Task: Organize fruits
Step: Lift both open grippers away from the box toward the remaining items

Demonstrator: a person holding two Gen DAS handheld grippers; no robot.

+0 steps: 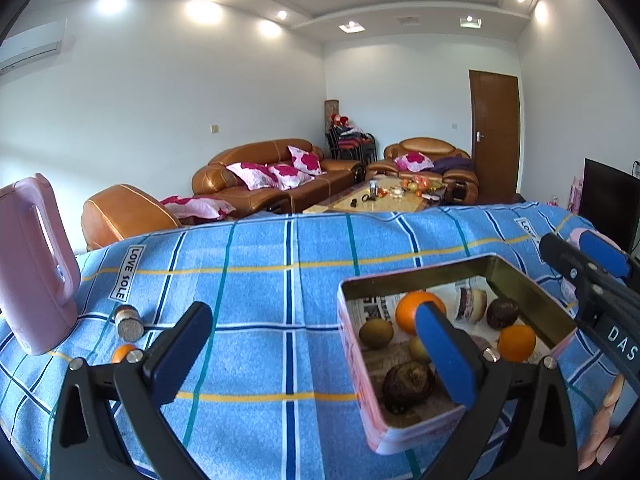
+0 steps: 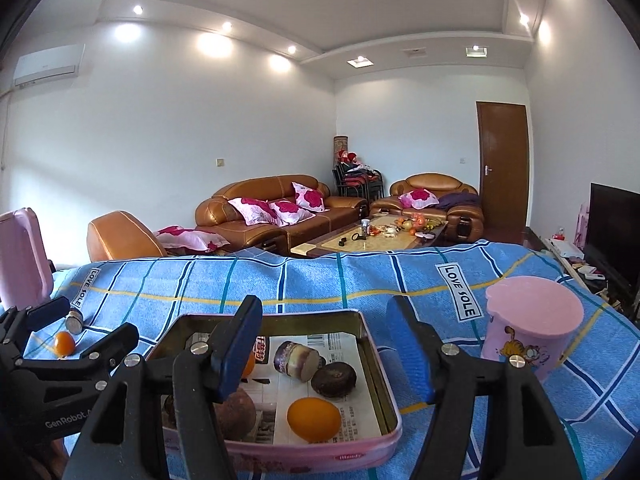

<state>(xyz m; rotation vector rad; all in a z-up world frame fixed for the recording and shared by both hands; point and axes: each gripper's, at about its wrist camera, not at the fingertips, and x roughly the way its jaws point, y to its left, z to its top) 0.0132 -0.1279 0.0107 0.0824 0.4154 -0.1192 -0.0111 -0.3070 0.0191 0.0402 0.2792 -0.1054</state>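
Note:
A pink tin box (image 1: 360, 396) (image 2: 384, 384) lined with newspaper sits on the blue plaid cloth. It holds oranges (image 1: 516, 342) (image 2: 314, 419), dark brown fruits (image 1: 408, 386) (image 2: 334, 379), a kiwi (image 1: 376, 333) and a small jar (image 2: 298, 360). A small orange (image 1: 123, 353) (image 2: 64, 343) lies loose on the cloth at the left. My left gripper (image 1: 320, 352) is open and empty, left of and over the box's near edge. My right gripper (image 2: 332, 344) is open and empty above the box; it also shows in the left wrist view (image 1: 588, 256).
A pink kettle (image 1: 34, 268) stands at the left. A small spice jar (image 1: 129, 322) (image 2: 74, 322) lies near the loose orange. A pink lidded cup (image 2: 530, 334) stands right of the box. Sofas and a coffee table are beyond the table's far edge.

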